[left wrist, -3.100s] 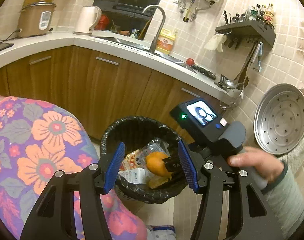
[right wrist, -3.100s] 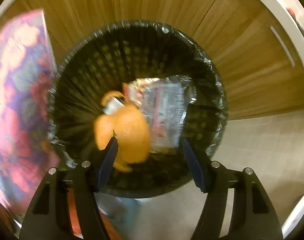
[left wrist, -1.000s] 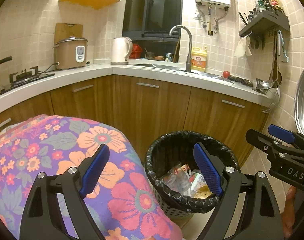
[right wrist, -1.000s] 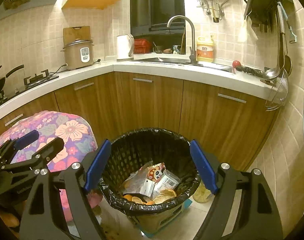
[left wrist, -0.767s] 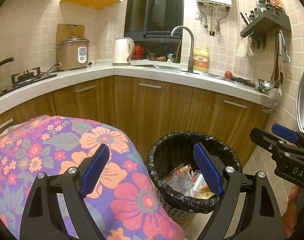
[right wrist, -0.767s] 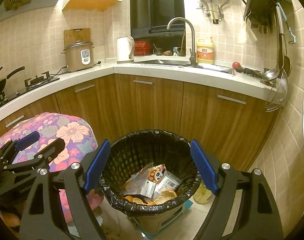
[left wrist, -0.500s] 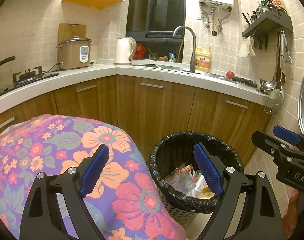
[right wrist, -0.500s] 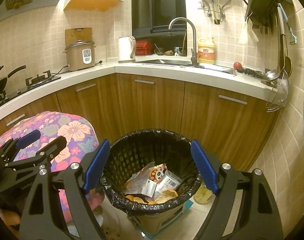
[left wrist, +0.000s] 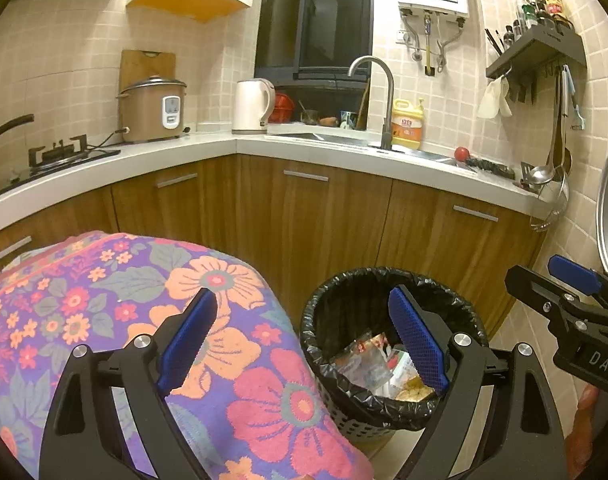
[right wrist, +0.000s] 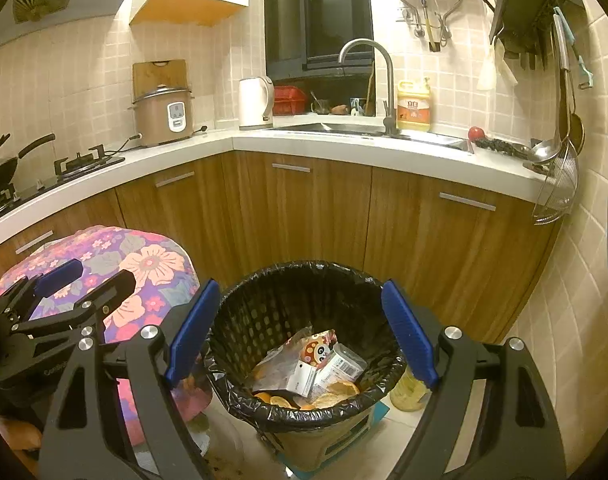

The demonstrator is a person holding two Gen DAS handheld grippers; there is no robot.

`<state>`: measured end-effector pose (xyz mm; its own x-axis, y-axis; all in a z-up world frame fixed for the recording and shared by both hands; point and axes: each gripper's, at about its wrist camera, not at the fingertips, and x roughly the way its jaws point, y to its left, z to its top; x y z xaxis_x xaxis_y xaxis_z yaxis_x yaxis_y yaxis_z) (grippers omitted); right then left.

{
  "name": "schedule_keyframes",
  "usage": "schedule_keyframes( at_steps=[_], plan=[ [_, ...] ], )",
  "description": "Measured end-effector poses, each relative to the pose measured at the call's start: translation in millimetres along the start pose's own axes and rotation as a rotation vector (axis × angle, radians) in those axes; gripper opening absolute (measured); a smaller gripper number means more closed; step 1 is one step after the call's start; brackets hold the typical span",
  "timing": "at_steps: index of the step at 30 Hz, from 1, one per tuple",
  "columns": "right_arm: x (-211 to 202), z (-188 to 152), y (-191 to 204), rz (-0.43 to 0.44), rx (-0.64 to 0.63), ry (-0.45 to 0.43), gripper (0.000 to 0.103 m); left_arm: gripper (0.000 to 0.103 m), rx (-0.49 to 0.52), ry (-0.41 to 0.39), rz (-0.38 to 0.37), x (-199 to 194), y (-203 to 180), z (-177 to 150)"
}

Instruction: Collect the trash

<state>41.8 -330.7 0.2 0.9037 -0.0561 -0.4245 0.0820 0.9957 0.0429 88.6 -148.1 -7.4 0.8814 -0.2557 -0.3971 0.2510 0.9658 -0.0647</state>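
Both grippers, left gripper (left wrist: 301,340) and right gripper (right wrist: 304,330), hover jaws apart and empty above the lined bin (right wrist: 263,304) holding wrappers (right wrist: 304,364) and orange peel (right wrist: 279,400).

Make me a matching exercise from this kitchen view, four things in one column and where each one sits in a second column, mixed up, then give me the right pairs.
Things:
1. rice cooker
2. electric kettle
3. detergent bottle
4. snack wrapper

Places:
A. inside the black-lined trash bin
B. on the counter at the corner, left of the sink
C. beside the faucet, on its right
D. in front of the wooden cutting board, near the gas stove

Pairs: 1-D, 2-B, 3-C, 4-A
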Motion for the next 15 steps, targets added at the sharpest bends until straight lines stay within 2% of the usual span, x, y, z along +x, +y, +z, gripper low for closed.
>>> schedule_keyframes(
  at_steps=[10,15],
  plan=[
    [2.3,-1.7,2.1,-0.007,-0.004,0.005,0.08,0.085,0.002,-0.003,0.002,-0.2,-0.9,0.6],
    [3.4,-2.2,1.8,-0.004,-0.004,0.008,0.08,0.085,0.006,-0.006,0.033,0.7,-1.2,-0.7]
  ],
)
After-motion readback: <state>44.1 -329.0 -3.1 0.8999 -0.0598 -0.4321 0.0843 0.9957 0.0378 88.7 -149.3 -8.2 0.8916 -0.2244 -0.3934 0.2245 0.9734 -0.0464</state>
